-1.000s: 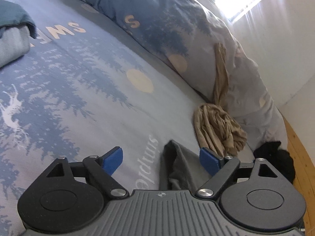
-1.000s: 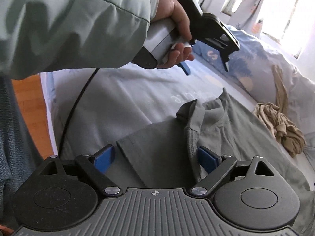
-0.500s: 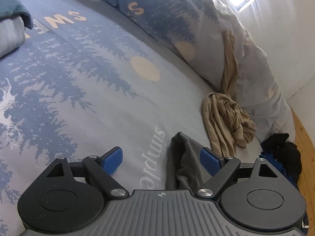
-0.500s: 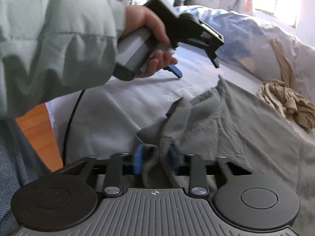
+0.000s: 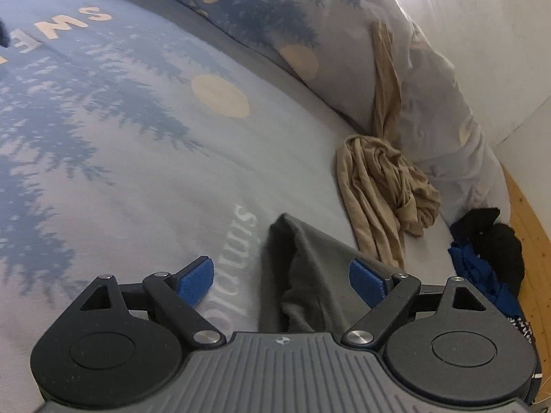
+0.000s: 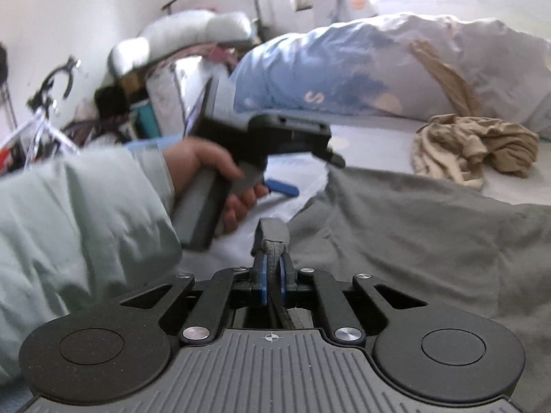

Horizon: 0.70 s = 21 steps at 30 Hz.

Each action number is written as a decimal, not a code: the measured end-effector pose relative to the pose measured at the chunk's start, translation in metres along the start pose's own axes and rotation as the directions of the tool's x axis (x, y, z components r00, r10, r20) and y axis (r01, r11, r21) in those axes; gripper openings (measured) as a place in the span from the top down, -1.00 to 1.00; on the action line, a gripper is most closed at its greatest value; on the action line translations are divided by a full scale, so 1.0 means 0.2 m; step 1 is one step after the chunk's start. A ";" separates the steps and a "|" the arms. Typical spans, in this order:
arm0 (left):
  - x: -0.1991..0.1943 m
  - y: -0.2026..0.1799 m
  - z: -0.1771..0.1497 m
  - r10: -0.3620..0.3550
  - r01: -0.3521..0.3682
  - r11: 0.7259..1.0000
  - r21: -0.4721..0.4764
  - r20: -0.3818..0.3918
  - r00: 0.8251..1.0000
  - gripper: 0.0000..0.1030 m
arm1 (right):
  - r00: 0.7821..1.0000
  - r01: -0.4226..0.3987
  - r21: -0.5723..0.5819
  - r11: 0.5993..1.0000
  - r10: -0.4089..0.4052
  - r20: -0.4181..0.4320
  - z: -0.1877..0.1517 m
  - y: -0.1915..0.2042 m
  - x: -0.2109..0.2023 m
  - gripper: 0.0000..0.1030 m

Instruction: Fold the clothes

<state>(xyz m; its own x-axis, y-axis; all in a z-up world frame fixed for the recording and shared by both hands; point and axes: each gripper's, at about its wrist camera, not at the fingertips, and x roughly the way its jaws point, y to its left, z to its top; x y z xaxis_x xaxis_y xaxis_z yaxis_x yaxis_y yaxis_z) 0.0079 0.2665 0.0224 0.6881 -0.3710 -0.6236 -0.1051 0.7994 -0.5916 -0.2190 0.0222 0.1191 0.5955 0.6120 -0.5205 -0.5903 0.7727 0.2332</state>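
While my right gripper (image 6: 272,270) had just been closing and now pinched a corner of the grey shirt (image 6: 413,241), which lay on the bed (image 5: 137,172), my left gripper (image 5: 280,277), fingers spread and empty, hovered over the shirt's far peak, slightly toward its right finger.

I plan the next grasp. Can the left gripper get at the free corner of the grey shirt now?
Probably yes. The left gripper is open, and the grey shirt corner already lies between its fingers, with nothing over it.
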 end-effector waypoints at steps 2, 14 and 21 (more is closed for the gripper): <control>0.03 -0.01 0.01 0.004 -0.004 1.000 0.003 -0.002 1.000 -0.78 | 1.000 0.010 0.025 1.000 -0.010 0.023 0.01 -0.04 -0.04 0.85; 0.14 -0.01 0.06 -0.017 0.016 0.998 -0.056 -0.025 1.000 0.39 | 0.997 0.031 0.180 0.983 -0.044 0.066 0.02 -0.25 -0.12 0.86; 0.10 -0.15 0.09 -0.091 0.092 0.994 -0.050 0.021 0.996 0.80 | 0.994 0.029 0.226 0.974 -0.053 0.101 0.00 -0.34 -0.18 0.86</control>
<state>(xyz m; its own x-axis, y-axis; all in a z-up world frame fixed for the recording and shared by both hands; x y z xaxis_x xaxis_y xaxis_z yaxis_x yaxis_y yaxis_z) 0.0375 0.2431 0.0379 0.7094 -0.4326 -0.5564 -0.0771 0.7372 -0.6713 -0.2003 -0.0514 0.1226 0.6777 0.5841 -0.4468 -0.4347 0.8082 0.3972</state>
